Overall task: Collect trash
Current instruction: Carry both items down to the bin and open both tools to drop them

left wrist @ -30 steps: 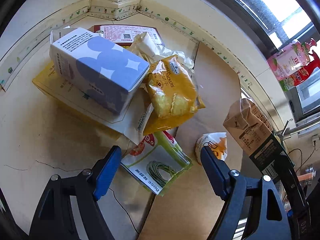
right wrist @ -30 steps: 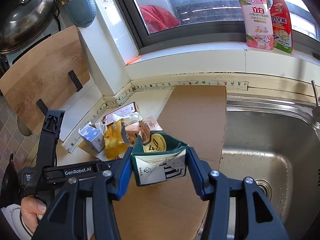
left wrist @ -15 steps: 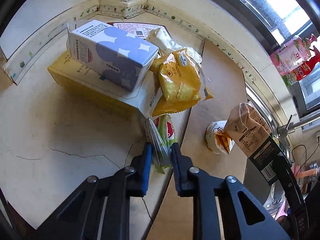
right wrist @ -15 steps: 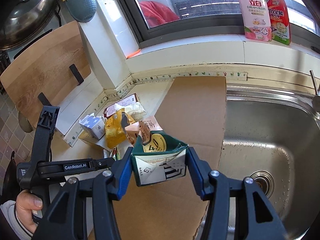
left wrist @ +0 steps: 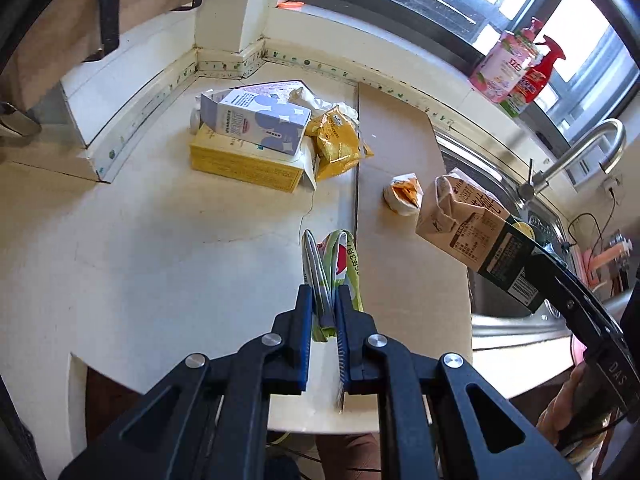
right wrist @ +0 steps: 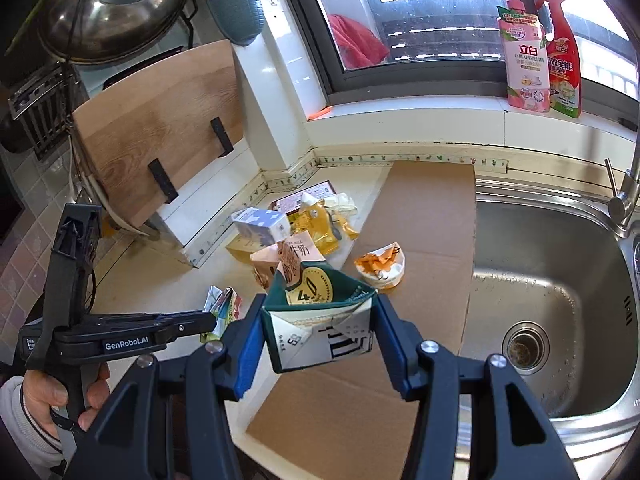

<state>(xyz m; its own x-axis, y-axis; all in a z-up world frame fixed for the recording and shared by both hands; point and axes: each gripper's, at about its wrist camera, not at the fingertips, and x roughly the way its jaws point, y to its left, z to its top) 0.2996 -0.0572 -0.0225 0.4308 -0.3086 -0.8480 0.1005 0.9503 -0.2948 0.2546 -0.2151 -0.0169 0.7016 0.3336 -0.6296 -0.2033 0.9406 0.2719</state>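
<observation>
Blue-padded left gripper (left wrist: 323,312) pinching green packet (left wrist: 338,264) (lifted), right gripper (right wrist: 318,330) clamping milk carton (right wrist: 320,320).

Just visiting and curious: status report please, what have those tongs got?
Left tongs shut on green wrapper, lifted. Right tongs clamp milk carton. Boxes and snack bags remain on counter. Nothing in the way.

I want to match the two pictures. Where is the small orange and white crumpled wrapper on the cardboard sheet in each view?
Left wrist view: the crumpled wrapper lies right of centre on the cardboard sheet, just left of the carton held in the right claw.
Right wrist view: the wrapper sits at centre, just beyond and to the right of that same carton.
Shared landmark: the pink bottle on the window sill.
</observation>
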